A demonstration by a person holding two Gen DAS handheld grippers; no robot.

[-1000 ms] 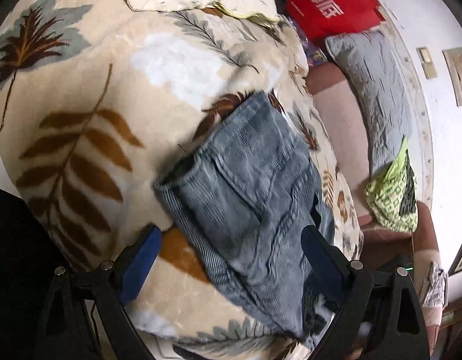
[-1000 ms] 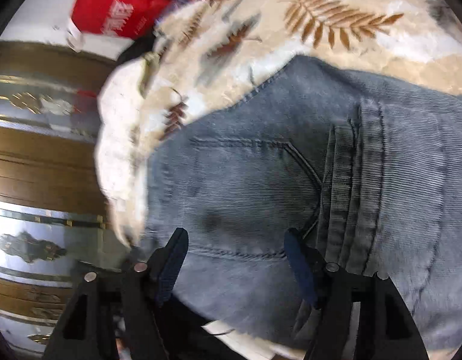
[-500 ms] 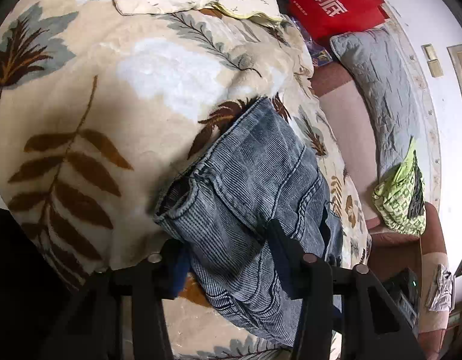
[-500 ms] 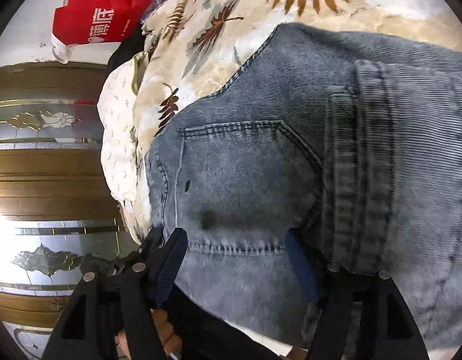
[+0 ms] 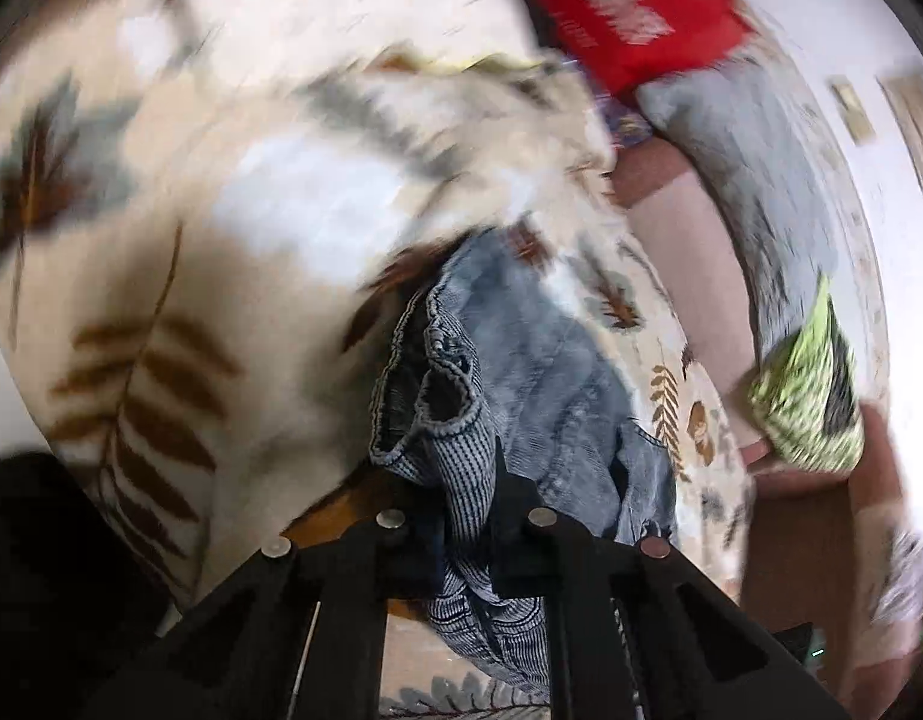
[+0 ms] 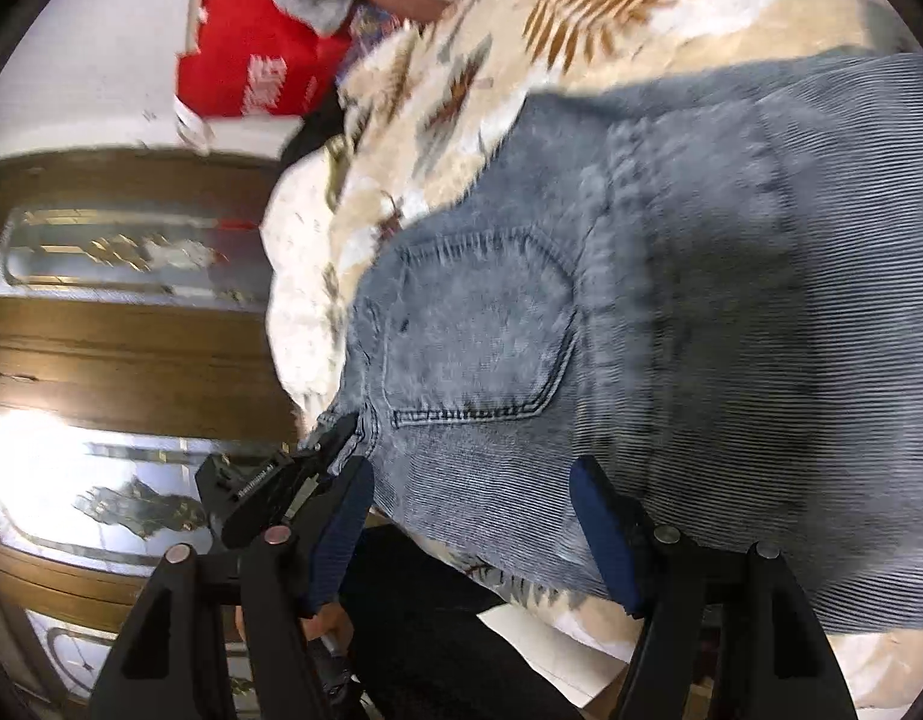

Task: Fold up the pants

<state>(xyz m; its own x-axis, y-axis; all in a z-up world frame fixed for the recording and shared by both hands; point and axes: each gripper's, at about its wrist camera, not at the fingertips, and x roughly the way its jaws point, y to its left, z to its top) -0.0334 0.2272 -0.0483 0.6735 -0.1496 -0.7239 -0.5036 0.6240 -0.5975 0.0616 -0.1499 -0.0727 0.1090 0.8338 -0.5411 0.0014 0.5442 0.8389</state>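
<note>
My left tongs (image 5: 461, 516): clamped tight on the waistband of the pants (image 5: 539, 372), denim bunched btwn the fingers. My right tongs (image 6: 470, 516): spread wide at the pocket side, gripping nothing. Pants lie on the leaf-print blanket (image 5: 161, 276); red bag (image 5: 635, 18) beyond.

Leaf-print blanket (image 5: 179, 276), red bag (image 5: 635, 18) w/ grey pillow (image 5: 755, 168) beside, green-patterned bag (image 5: 815, 396), wood door (image 6: 125, 348).
</note>
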